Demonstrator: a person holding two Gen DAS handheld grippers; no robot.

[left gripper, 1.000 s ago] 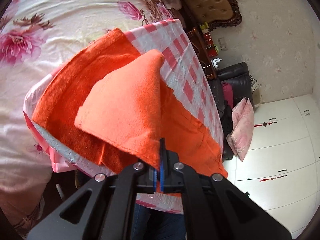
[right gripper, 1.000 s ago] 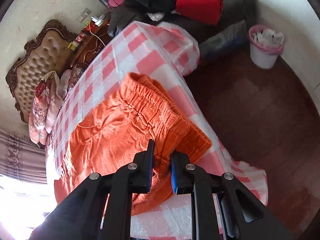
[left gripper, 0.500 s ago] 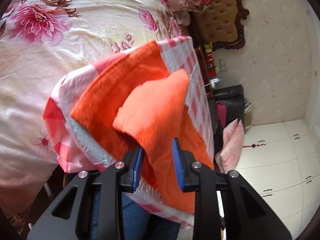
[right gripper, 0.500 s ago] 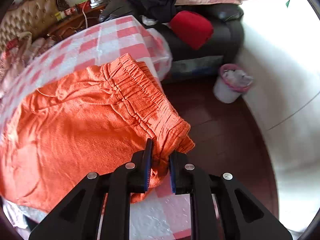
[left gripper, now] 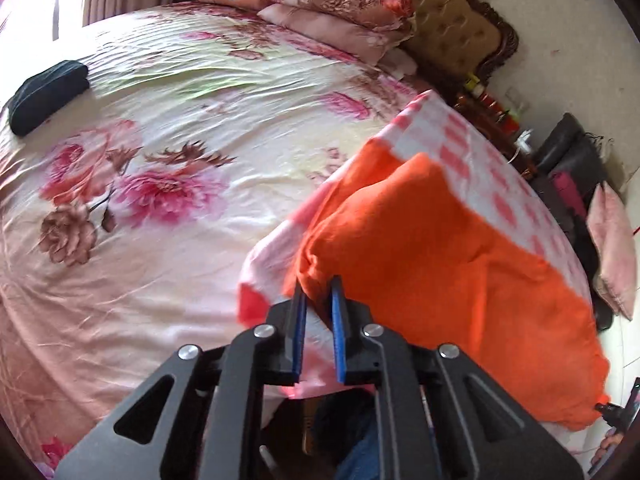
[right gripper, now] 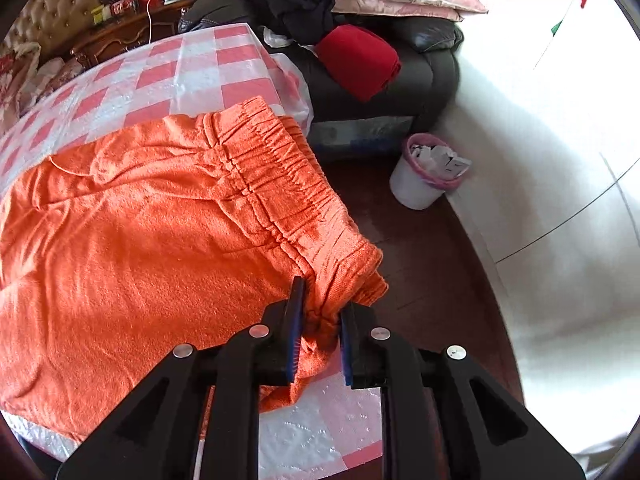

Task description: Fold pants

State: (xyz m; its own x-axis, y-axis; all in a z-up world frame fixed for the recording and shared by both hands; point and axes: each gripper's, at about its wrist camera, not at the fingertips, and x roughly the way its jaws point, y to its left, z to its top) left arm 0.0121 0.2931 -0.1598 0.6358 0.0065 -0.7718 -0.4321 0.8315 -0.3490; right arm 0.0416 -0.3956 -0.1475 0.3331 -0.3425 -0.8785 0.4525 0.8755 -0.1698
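Orange pants [right gripper: 152, 232] lie on a table with a red-and-white checked cloth [right gripper: 200, 76]. The elastic waistband [right gripper: 276, 172] is at the table's right edge. My right gripper [right gripper: 322, 300] is partly open, with the waistband corner lying between its fingers. In the left wrist view the pants [left gripper: 432, 256] lie folded over, one leg layer on top. My left gripper [left gripper: 318, 284] is partly open at the folded leg end, with a bit of cloth between its tips.
A bed with a floral spread [left gripper: 140, 160] lies left of the table, with a dark bundle [left gripper: 44, 96] on it. A dark sofa [right gripper: 400, 72] with clothes and a white bin [right gripper: 424, 172] stand beyond the table's right edge, on a dark wood floor.
My left gripper opened from a shut grip on the lifted leg end, and the leg now lies on the pants. My right gripper's jaws have spread wider around the waistband corner.
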